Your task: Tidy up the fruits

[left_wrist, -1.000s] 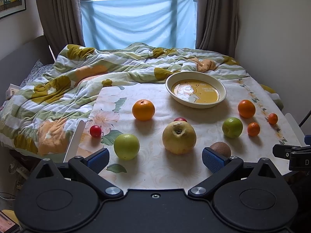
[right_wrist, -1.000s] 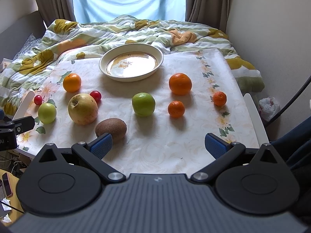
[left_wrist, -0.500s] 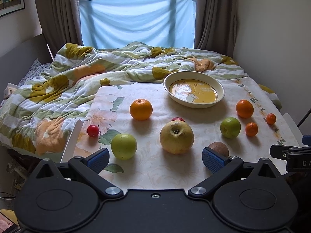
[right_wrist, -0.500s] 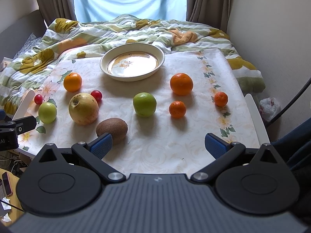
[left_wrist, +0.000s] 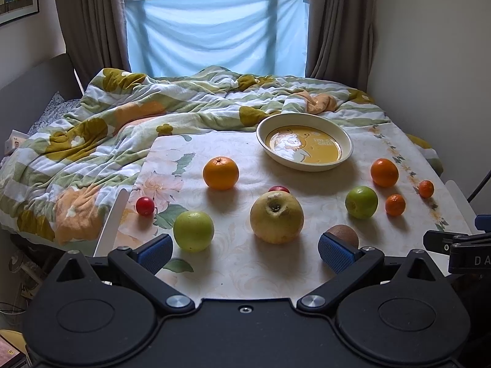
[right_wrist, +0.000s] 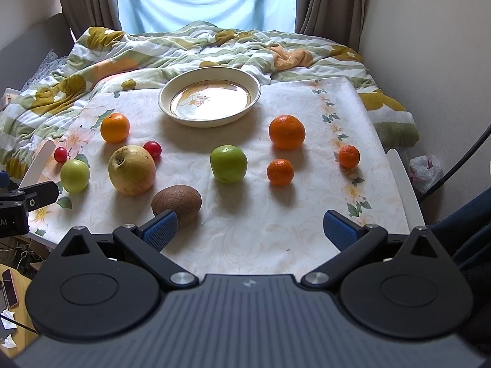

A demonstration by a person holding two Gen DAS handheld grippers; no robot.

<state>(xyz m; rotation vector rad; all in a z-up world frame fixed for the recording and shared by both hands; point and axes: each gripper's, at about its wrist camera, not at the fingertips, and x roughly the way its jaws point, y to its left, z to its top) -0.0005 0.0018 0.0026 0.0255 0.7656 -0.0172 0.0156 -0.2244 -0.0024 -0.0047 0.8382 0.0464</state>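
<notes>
Fruits lie loose on a floral tablecloth [right_wrist: 251, 233]. A big yellow pear [left_wrist: 276, 217] [right_wrist: 132, 170] is left of centre, with a brown kiwi [right_wrist: 177, 201] in front of it. There are two green apples [left_wrist: 193, 230] [right_wrist: 228, 163], two oranges [left_wrist: 220, 173] [right_wrist: 287, 132], two small tangerines [right_wrist: 280, 171] [right_wrist: 349, 156] and two small red fruits [left_wrist: 144, 206] [right_wrist: 152, 149]. An empty cream bowl [left_wrist: 304, 141] [right_wrist: 209, 101] stands at the back. My left gripper [left_wrist: 244, 253] is open and empty at the near left edge. My right gripper [right_wrist: 250, 233] is open and empty at the near edge.
A rumpled flowered quilt [left_wrist: 129, 122] covers the bed behind and left of the table. A wall [right_wrist: 429, 61] runs close along the right side. White chair parts [right_wrist: 405, 190] stick out at the table's sides. A plastic bag [right_wrist: 426, 168] lies on the floor at right.
Both grippers have shifted only slightly, the views drifting a little over the table. Nothing on the table has moved, and both grippers stay open.
</notes>
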